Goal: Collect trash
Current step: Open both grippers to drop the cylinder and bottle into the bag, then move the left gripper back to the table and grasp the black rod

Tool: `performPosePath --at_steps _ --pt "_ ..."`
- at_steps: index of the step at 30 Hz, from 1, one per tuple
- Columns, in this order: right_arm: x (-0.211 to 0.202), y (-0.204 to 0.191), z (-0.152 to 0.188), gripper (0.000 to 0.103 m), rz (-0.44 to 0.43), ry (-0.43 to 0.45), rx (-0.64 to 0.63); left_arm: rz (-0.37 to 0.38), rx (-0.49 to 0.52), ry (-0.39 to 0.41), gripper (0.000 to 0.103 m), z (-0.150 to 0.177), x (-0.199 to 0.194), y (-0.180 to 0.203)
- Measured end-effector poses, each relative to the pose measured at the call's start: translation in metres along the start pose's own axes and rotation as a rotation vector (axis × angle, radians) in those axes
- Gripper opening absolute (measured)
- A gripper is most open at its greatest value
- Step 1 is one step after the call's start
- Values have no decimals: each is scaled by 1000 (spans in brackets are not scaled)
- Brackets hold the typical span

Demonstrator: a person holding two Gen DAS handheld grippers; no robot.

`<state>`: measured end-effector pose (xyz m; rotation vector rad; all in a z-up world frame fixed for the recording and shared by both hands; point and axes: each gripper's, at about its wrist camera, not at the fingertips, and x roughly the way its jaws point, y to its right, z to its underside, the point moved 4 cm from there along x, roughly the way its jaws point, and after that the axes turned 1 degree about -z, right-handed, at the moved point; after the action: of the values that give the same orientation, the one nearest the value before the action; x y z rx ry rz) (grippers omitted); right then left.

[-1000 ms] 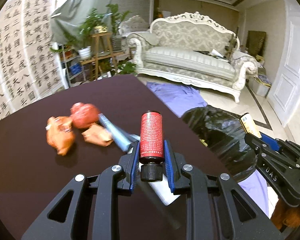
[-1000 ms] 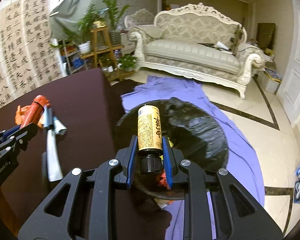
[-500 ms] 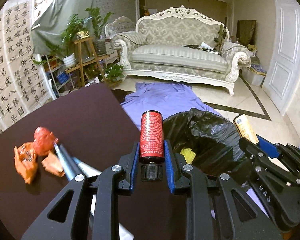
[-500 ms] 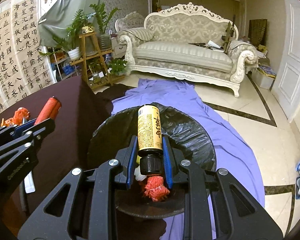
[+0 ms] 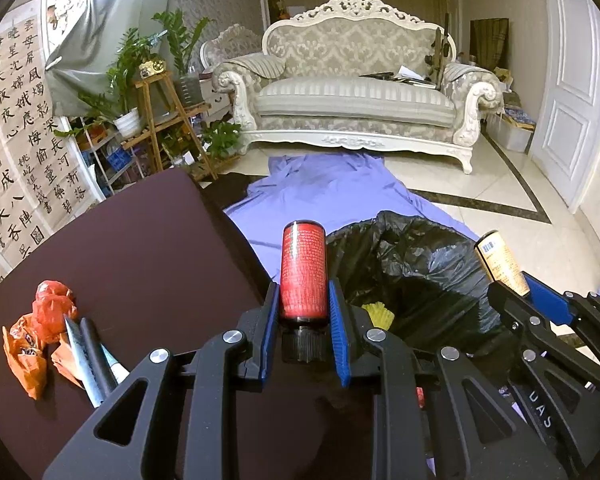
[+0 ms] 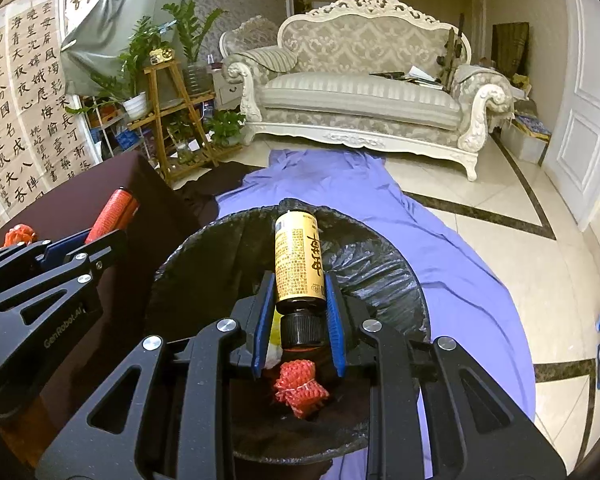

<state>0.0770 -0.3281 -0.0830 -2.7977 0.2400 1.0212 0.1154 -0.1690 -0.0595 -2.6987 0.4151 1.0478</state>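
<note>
My left gripper (image 5: 303,285) holds a red bottle (image 5: 303,264) cap-down between its blue pads, and its jaws are opening. It hangs over the edge of the dark table (image 5: 140,240), beside the black-lined bin (image 5: 420,264). My right gripper (image 6: 299,277) is shut on a yellow bottle (image 6: 299,258), cap-down, right above the bin (image 6: 380,264). A red net ball (image 6: 300,390) and yellow scraps lie inside the bin. In the left wrist view the right gripper (image 5: 516,288) with the yellow bottle (image 5: 498,262) sits at the right.
Orange wrappers (image 5: 40,328) and a few tubes (image 5: 88,356) lie on the table at the left. A purple cloth (image 5: 332,192) covers the floor under the bin. A white sofa (image 5: 356,96) and a plant stand (image 5: 160,120) stand further back.
Both grippers moved right, off the table towards the bin, each keeping its bottle. The wrappers and tubes slid to the left edge of the left wrist view.
</note>
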Motion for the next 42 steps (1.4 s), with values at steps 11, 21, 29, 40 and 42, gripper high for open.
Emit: performPosePath --at_steps 11,21,29,40,42 --pt "-5 -7 6 36 6 -5 -5 -19 -36 5 60 3 -14 -12" --pt "-25 -32 21 42 -39 -22 -34 -62 -97 9 61 23 -51 -44" --pt "-46 -59 42 42 -77 -28 -68 -114 -151 -9 61 55 -75 -71" --pt "-69 -71 63 43 -107 -29 -74 -142 -198 -61 61 106 -95 -87" --pt "-70 -71 64 43 -109 -31 -74 -142 -199 -77 61 112 -92 -87"
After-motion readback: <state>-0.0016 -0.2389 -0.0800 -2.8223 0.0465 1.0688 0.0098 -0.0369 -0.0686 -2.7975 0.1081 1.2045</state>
